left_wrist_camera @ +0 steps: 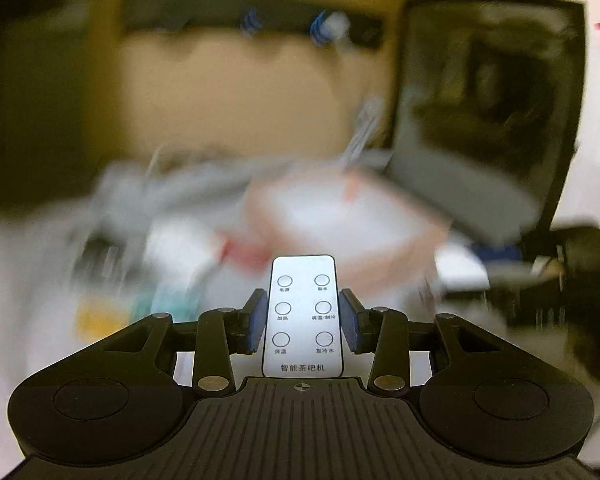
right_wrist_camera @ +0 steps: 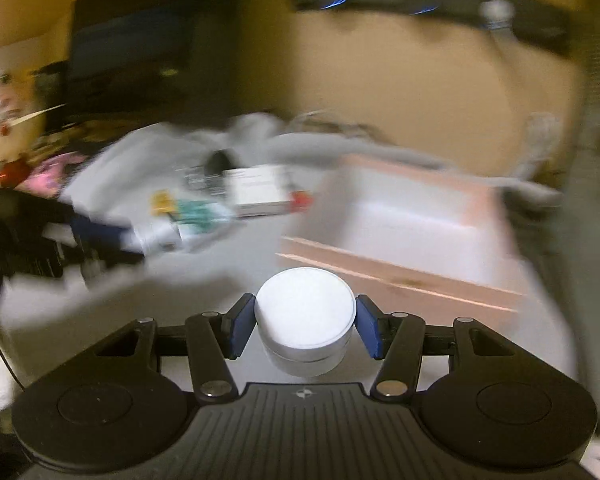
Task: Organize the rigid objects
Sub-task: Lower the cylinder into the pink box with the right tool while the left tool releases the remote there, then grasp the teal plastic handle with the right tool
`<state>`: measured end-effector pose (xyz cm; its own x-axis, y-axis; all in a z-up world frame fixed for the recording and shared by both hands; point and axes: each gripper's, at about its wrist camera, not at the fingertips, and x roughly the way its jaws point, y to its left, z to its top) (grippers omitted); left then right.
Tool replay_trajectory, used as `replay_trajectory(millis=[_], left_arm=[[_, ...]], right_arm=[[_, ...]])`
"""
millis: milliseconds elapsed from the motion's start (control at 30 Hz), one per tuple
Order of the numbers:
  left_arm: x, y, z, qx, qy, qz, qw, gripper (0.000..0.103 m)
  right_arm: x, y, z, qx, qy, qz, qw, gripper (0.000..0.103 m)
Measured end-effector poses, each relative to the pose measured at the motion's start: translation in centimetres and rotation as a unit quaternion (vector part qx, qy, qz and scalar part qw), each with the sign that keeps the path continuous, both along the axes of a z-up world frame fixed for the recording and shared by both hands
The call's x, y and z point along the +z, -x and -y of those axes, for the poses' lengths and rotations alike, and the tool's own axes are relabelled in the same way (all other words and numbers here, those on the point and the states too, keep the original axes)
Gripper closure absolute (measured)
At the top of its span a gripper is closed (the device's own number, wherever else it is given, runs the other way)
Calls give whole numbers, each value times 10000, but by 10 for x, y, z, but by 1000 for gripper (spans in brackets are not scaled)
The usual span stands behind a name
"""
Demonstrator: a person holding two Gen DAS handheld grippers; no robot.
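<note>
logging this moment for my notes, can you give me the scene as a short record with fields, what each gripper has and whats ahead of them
left gripper: shut on the white remote, blue pads on its long sides, button face up
right gripper: holds the round white jar by its sides, lid up
ahead: pink-rimmed white box, open top, contents too blurred to tell
clutter: small boxes and packets beside the box on a pale surface
background: dark chair back, tan wall
image quality: surroundings motion-blurred, held items sharp

A white surface (right_wrist_camera: pixel 236 256) is carrying a pink-rimmed box (right_wrist_camera: pixel 412 216) at two o'clock and blurred small boxes (right_wrist_camera: pixel 256 190) at eleven.
</note>
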<state>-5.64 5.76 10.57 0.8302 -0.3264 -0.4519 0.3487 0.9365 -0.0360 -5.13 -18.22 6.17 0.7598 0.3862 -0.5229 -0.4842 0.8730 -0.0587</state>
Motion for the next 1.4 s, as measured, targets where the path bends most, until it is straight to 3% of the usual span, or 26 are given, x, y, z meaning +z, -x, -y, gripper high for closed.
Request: replay_trajectory(millis=[100, 167, 233, 367, 467, 600, 700, 800, 900, 1033, 1200, 1400], left_arm=[[41, -43, 34, -55, 238, 456, 9987, 59], [50, -82, 52, -89, 534, 505, 9973, 58], [35, -123, 71, -14, 607, 418, 9973, 58], [-24, -178, 85, 117, 386, -563, 9976, 62], [-40, -166, 61, 225, 763, -686, 9945, 62], [-36, -111, 12, 367, 1045, -245, 9935, 62], [-37, -77, -13, 594, 921, -130, 9939, 62], [-50, -56, -33, 960, 746, -390, 9918, 62], [-63, -37, -55, 1223, 819, -615, 9872, 62], [-72, -20, -80, 1622, 683, -769, 9814, 62], [-81, -14, -103, 1897, 335, -761, 9783, 62], [-84, -23, -124, 2160, 823, -731, 9702, 62]], right_arm=[[10, 2, 35, -515, -11, 180, 9985, 49], [13, 2, 51, -779, -68, 214, 9967, 49], [12, 1, 64, -964, -129, 209, 9950, 49], [2, -1, 79, -1208, -202, 86, 9924, 49], [-2, -7, 87, -1271, -252, -25, 9916, 49], [11, -24, 81, -1051, -388, -6, 9937, 49], [27, -48, 61, -671, -486, -2, 9966, 49], [32, -98, 29, -427, -582, -468, 9963, 49], [25, -145, -2, -281, -799, -805, 9931, 49], [6, -184, -40, -357, -399, -821, 9952, 48], [-1, -181, -40, -632, -327, -777, 9944, 43], [21, -133, -39, -553, -275, -295, 9977, 39]])
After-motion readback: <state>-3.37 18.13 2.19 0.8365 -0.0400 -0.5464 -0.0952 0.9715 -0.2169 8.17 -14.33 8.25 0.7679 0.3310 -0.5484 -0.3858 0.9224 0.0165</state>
